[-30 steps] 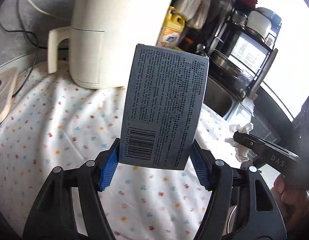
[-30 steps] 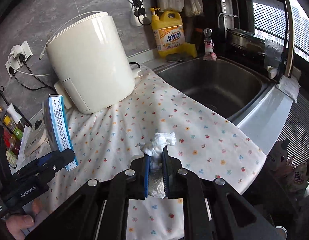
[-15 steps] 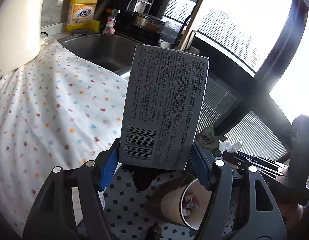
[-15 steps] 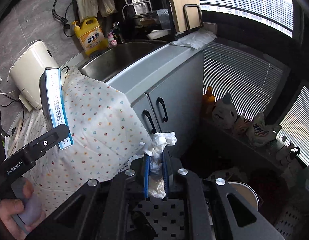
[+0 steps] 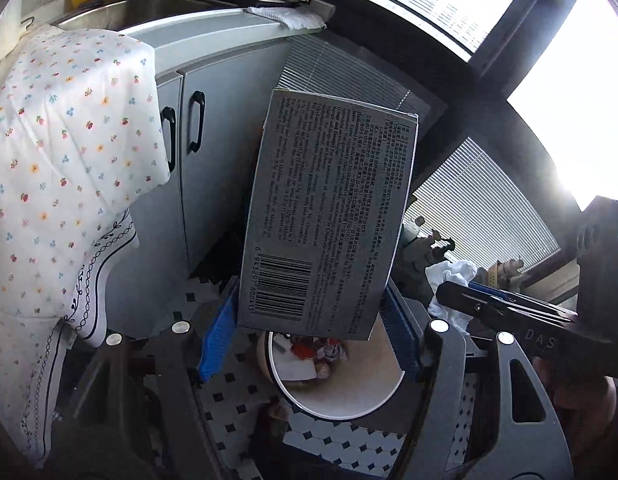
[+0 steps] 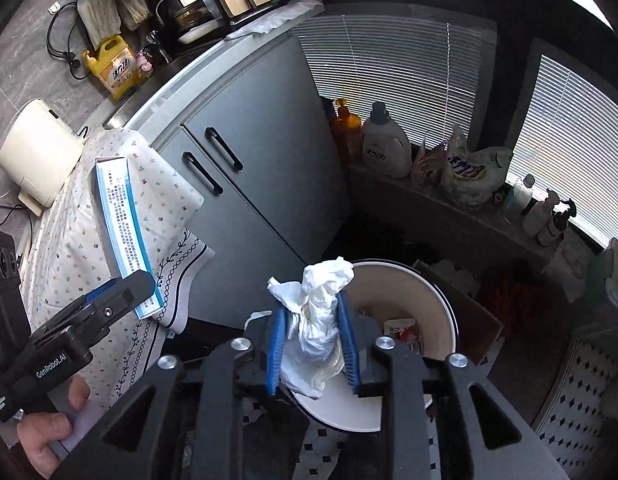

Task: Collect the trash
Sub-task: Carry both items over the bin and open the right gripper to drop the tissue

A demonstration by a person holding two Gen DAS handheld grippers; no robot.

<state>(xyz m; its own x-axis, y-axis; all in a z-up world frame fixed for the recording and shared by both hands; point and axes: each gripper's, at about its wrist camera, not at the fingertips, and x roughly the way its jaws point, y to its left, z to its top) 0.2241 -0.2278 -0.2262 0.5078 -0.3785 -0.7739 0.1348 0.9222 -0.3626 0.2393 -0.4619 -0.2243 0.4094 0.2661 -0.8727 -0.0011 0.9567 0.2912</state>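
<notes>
My left gripper (image 5: 309,328) is shut on a grey cardboard box (image 5: 329,216) with a barcode, held upright right over a white round trash bin (image 5: 337,400) on the floor. The bin holds wrappers and scraps. The box also shows in the right wrist view (image 6: 123,228), blue and white from the side. My right gripper (image 6: 313,344) is shut on a crumpled white tissue (image 6: 321,312) above the near rim of the same bin (image 6: 441,312). In the left wrist view the right gripper (image 5: 489,304) with its tissue (image 5: 453,276) sits to the right of the box.
A grey cabinet (image 6: 261,168) with black handles stands left of the bin, with a flower-print cloth (image 5: 61,152) hanging over the counter edge. Detergent bottles (image 6: 385,144) line a low ledge under the window blinds. A cardboard box (image 6: 477,316) lies behind the bin. The floor is black-and-white tile.
Both grippers swung away from the counter and down toward the floor; the box and the tissue are now over the trash bin. Both grips are unchanged.
</notes>
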